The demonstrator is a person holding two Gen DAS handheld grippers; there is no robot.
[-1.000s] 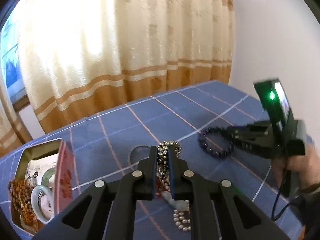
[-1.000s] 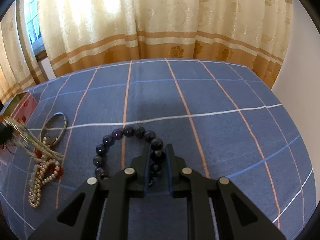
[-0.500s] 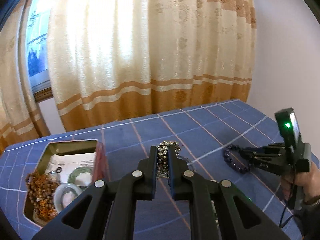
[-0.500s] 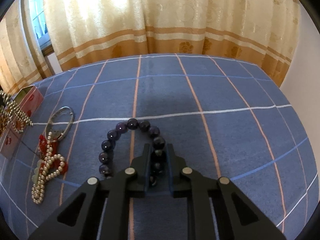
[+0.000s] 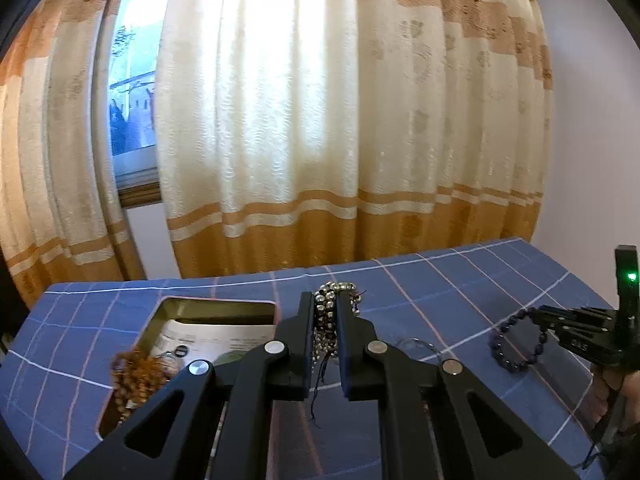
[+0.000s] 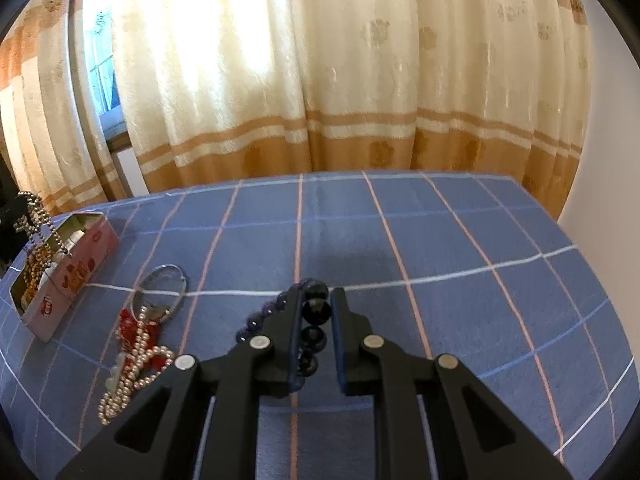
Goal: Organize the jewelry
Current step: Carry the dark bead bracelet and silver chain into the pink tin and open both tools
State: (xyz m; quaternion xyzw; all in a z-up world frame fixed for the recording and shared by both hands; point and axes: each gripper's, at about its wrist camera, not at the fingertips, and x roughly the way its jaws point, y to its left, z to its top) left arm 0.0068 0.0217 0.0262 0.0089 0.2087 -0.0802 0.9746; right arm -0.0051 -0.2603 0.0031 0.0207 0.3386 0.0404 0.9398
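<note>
Above the tin (image 5: 176,308), your left tongs (image 5: 325,312) clamp the silver bead chain (image 5: 326,320); dangling loops could snag the rim. Right tongs (image 6: 316,308) pinch the dark bracelet (image 6: 314,312) loosely over the counter (image 6: 440,240); it may slip.

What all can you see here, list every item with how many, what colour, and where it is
silver bead chain: one, silver, clamped in the left gripper, hanging above the tin
dark bead bracelet: one, dark purple, clamped in the right gripper
tin box: one, pink sides, open, at the left of the table
brown bead string: one, orange-brown, in the tin
pearl strand: one, white, on the cloth, over red beads
ring hoop: one, silver, on the cloth beside the pearls
tablecloth: one, blue check
curtain: cream and tan, behind the table
left gripper: one, black
right gripper: one, black
</note>
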